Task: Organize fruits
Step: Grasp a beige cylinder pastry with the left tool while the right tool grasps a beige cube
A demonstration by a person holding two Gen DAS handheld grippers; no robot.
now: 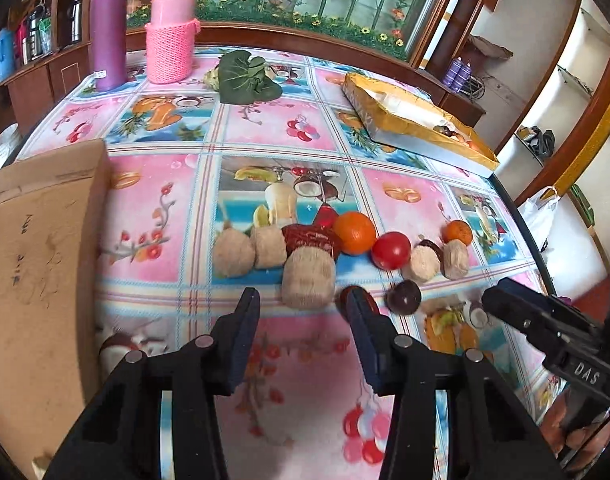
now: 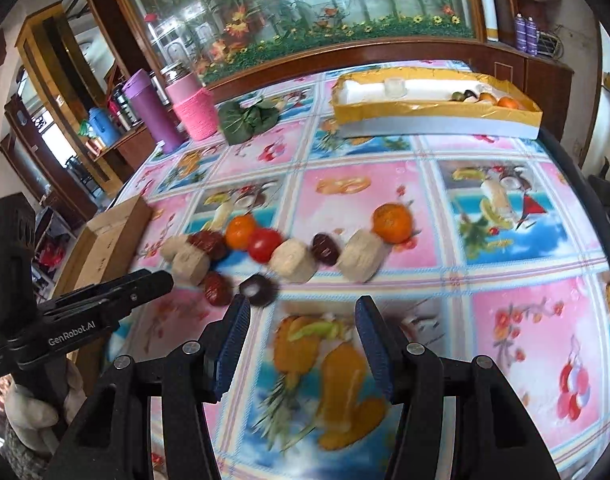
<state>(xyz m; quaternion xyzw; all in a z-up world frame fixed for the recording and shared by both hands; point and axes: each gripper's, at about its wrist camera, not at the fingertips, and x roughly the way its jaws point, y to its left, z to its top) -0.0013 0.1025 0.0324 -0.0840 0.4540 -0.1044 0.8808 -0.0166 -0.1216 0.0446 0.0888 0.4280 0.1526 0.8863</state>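
Left wrist view: left tool (image 1: 303, 308) partly open and empty over the bench (image 1: 157, 216), fruit row (image 1: 305, 248) spread just past its tips from 11 to 2 o'clock, gold-edged tray (image 1: 415, 118) far off at 1 o'clock, probably the sorting destination. Right wrist view: right tool (image 2: 303, 312) likewise parted and holding nothing, dark plum (image 2: 259, 289) nearest its left tip at 11 o'clock, seemingly lined up for a pick.
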